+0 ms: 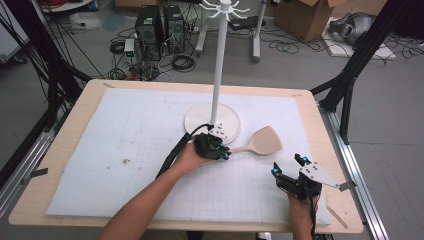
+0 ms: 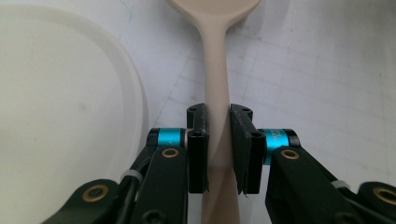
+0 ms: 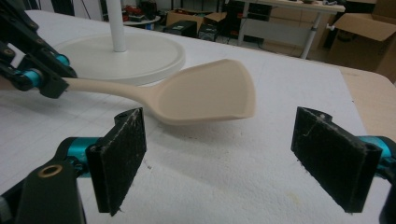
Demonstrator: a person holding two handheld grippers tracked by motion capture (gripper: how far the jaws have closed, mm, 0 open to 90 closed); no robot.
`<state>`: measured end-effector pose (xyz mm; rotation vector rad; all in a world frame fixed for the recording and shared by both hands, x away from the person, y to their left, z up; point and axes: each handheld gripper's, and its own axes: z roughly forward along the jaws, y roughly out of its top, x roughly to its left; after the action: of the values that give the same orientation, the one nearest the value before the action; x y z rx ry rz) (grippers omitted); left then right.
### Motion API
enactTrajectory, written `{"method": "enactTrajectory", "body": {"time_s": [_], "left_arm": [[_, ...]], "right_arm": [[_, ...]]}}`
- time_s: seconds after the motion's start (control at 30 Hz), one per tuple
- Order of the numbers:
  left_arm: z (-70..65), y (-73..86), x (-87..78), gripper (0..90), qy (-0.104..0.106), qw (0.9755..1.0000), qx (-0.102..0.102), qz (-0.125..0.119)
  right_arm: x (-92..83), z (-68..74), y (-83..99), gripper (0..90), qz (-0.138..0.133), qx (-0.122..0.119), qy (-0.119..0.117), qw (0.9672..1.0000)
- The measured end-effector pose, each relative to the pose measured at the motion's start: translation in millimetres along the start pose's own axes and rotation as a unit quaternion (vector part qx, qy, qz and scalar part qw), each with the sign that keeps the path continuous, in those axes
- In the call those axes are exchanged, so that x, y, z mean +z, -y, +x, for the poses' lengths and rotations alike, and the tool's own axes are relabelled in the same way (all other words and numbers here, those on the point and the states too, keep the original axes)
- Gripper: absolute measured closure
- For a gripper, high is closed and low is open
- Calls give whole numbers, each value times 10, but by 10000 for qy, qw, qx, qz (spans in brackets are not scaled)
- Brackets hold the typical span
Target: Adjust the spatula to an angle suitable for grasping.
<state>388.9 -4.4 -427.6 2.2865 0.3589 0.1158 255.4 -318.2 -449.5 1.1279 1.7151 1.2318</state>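
- The left claw (image 1: pixel 223 153) is clamped on the handle of a beige spatula (image 1: pixel 260 141); both jaws press the handle's sides in the left gripper view.
- The spatula (image 3: pixel 196 95) lies near the middle of the surface (image 1: pixel 65 145), on a white mat (image 1: pixel 125 135); its blade points toward the person's right.
- The round base (image 1: pixel 227 117) of a white stand (image 1: pixel 216 75) sits just beside the left claw.
- The right claw (image 1: pixel 287 165) has its jaws spread wide, gripping nothing, near the spatula blade but apart from it.
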Motion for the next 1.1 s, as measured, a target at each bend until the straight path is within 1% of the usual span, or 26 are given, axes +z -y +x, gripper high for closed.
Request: {"method": "enactTrajectory", "body": {"time_s": [0.1,0.13,0.2,0.27,0.3,0.33,0.37,0.43,0.47,0.53,0.63,0.67,0.7,0.77,0.9,1.03,1.1], "left_arm": [[-52,3,-90,773,104,9997,197,-79],[-89,2,-142,773,157,9993,292,-154],[-106,6,-162,773,178,9992,323,-181],[-144,53,-221,773,251,9986,433,-147],[-144,53,-221,773,251,9986,433,-147],[-147,117,-259,773,295,9985,438,-116],[-147,117,-259,773,295,9985,438,-116],[-138,191,-300,773,297,9986,433,-70],[-129,228,-324,772,298,9986,443,-43],[-115,294,-374,773,320,9986,409,-47],[-105,371,-451,772,405,9982,437,-72],[-107,390,-472,772,444,9981,433,-69],[-108,405,-488,773,484,9977,468,-70],[-114,434,-510,773,598,9970,496,-71],[-148,470,-524,773,813,9942,700,-77],[-191,497,-544,772,941,9911,932,-86],[-190,510,-553,773,963,9908,949,-77]], "right_arm": [[0,-1,1,166,-14,15,23,10000],[-1,0,1,166,-17,11,22,10000],[-2,3,1,166,-13,25,26,10000],[-7,6,1,166,-22,46,36,10000],[-8,6,2,166,-30,33,35,10000],[-10,4,3,166,-37,-3,17,10000],[-9,5,3,167,-52,-27,13,10000],[-16,16,4,167,-45,17,-1,10000],[-16,8,5,166,-75,-41,0,10000],[-18,9,5,166,-74,-38,-2,10000],[-17,12,4,166,-76,-40,2,10000],[-19,19,5,166,-51,5,-10,10000],[-16,9,4,166,-78,-31,1,10000],[-15,7,5,167,-74,-18,7,10000],[-15,6,5,167,-70,-23,9,10000],[-15,8,4,167,-62,-7,9,10000],[-14,8,4,166,-61,-6,10,10000]]}}
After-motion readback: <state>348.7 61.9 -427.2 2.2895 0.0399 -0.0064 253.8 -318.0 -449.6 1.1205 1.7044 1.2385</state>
